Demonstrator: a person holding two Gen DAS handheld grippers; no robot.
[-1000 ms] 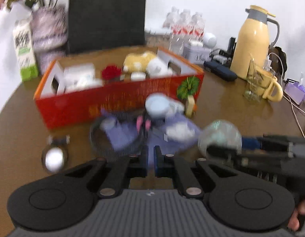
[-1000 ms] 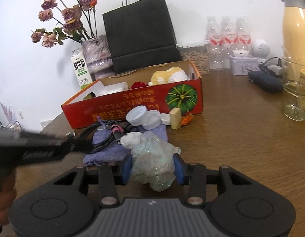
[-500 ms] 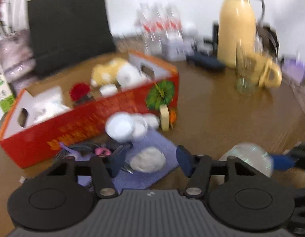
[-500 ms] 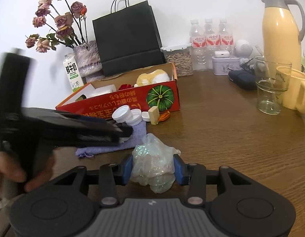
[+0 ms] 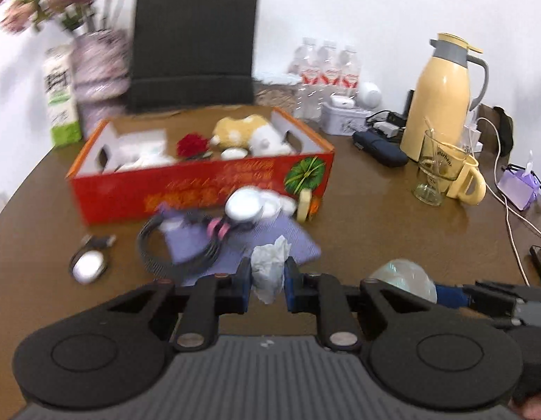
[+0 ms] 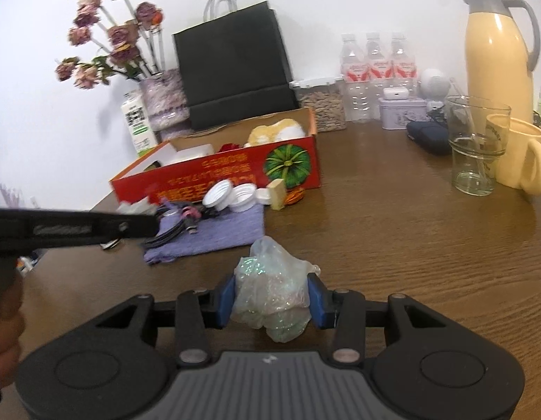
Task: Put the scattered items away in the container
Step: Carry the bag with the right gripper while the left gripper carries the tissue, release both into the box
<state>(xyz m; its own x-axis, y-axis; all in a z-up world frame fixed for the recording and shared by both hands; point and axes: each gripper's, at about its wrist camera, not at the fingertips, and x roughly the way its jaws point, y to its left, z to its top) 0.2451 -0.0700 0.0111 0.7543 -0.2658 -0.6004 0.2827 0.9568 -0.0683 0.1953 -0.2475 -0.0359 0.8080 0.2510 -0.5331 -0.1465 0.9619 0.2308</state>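
Observation:
My left gripper is closing, and its blue pads press on a crumpled white tissue lifted just off the purple cloth. My right gripper is shut on a glittery clear plastic bag, low over the wooden table. In the left wrist view that bag shows at the right. The red cardboard box stands behind the cloth, with a yellow plush, a red flower and white items inside. White lids, a coiled black cable and a small white case lie in front of it.
A yellow thermos, a glass and a yellow mug stand at the right, with a white cord trailing past them. Behind the box are a black paper bag, a flower vase, a milk carton and water bottles.
The left gripper opened over the tissue on the cloth, then closed on it and drew back and up. The right gripper, still gripping the bag, drew back a little from the box.

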